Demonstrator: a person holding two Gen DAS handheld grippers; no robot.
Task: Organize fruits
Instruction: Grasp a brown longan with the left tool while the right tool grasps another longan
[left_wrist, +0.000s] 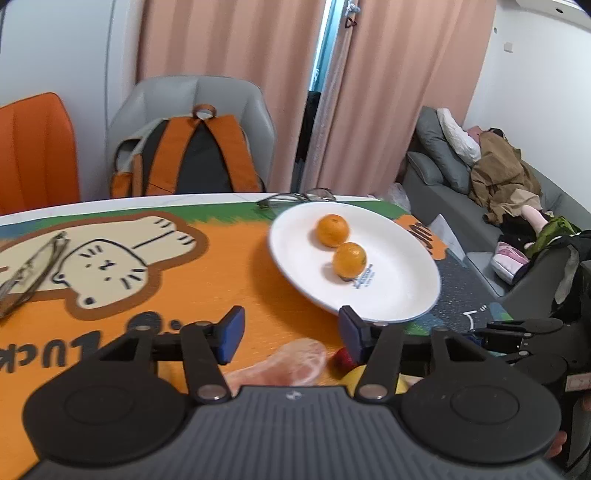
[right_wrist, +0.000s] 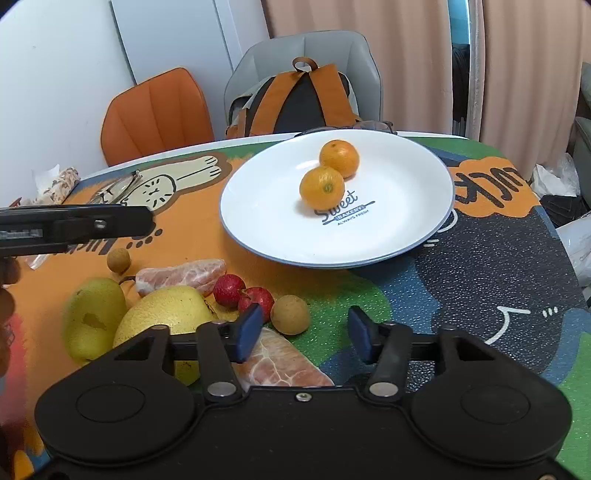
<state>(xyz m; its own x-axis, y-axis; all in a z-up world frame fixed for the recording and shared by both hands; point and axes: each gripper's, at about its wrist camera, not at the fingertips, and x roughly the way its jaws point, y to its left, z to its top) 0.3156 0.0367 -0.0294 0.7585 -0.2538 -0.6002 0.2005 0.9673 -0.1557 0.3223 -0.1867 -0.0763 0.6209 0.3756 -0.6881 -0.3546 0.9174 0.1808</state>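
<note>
A white plate (right_wrist: 388, 206) on the patterned table holds two oranges (right_wrist: 322, 187) (right_wrist: 339, 157); the plate also shows in the left wrist view (left_wrist: 402, 284) with both oranges (left_wrist: 349, 259). In front of the plate lie loose fruits: a green pear (right_wrist: 92, 317), a yellow pomelo piece (right_wrist: 166, 314), peeled pomelo segments (right_wrist: 181, 275), two red lychees (right_wrist: 229, 290), and brown longans (right_wrist: 290, 315). My right gripper (right_wrist: 303, 332) is open and empty above the fruit pile, near a longan. My left gripper (left_wrist: 291, 332) is open and empty above a pomelo segment (left_wrist: 295, 360).
Glasses (right_wrist: 114, 188) lie on the cat print at the left. A grey chair with an orange backpack (right_wrist: 299, 99) and an orange chair (right_wrist: 155, 114) stand behind the table. A sofa with clothes (left_wrist: 498, 184) is to the right. The left gripper's body (right_wrist: 74, 225) crosses the right view.
</note>
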